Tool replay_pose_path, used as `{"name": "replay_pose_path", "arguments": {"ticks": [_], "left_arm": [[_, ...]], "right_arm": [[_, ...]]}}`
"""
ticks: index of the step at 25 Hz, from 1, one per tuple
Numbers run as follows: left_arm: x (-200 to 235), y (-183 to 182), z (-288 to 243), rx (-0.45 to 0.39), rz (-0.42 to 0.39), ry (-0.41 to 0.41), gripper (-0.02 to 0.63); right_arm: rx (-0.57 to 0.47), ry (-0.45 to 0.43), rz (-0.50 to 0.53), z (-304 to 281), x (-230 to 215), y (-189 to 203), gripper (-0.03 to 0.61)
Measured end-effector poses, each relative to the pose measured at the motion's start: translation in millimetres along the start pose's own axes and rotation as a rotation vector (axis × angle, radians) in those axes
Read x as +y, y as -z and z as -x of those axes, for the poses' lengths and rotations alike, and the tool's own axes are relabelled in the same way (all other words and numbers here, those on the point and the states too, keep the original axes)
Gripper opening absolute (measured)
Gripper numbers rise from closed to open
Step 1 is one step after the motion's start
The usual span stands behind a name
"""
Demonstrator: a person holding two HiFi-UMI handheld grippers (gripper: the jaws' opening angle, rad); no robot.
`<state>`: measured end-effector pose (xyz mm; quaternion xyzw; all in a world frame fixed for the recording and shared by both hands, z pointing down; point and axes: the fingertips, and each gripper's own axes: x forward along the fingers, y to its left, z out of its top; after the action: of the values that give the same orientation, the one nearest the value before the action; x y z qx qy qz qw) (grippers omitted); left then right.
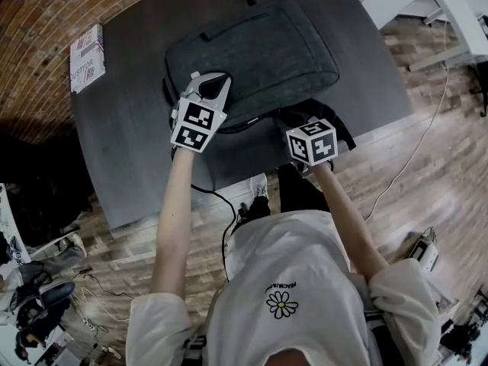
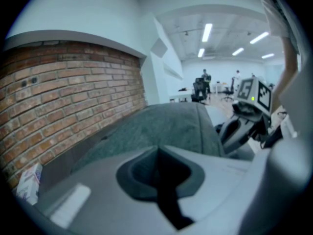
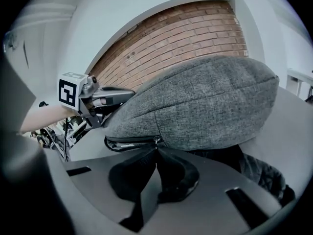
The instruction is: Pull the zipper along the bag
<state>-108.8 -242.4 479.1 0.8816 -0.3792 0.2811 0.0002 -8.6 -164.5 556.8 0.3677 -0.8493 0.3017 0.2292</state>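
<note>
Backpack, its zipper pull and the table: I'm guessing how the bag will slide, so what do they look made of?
Backpack: woven fabric, matte heathered grey; a speckled weave shows.
Zipper pull: probably metal, a pale glint, but too small to be sure.
Table: smooth matte dark grey top, perhaps laminate or painted board; no grain shows.

Ceiling strip lights (image 2: 207,32) are glowing far off in the left gripper view, spreading cool, even light. All three views are bending strongly at their edges, with the corners going black. The near fingers (image 2: 139,175) are blurring out of focus, and the head view's left side is sinking into shadow.
</note>
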Motion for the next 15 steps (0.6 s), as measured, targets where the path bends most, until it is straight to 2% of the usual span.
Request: {"name": "replay_pose_path", "arguments": {"ticks": [5, 9, 12, 15], "left_arm": [[-0.2, 1.7, 0.0, 0.001, -0.003, 0.001, 0.002], [-1.2, 4.8, -3.2, 0.013, 0.017, 0.018, 0.000], [-2.7, 5.7, -4.5, 0.026, 0.028, 0.013, 0.000], [-3.5, 7.1, -5.1, 0.038, 0.037, -0.002, -0.002]], "right_arm": [[0.079, 0.073, 0.181, 2.4, 5.3, 5.9, 0.006], [0.120, 0.084, 0.223, -1.4, 19.6, 15.7, 0.006], [0.191, 0.050, 0.369, -15.2, 50.4, 25.8, 0.009], [0.241, -0.049, 0.478, -45.8, 105.2, 34.6, 0.012]]}}
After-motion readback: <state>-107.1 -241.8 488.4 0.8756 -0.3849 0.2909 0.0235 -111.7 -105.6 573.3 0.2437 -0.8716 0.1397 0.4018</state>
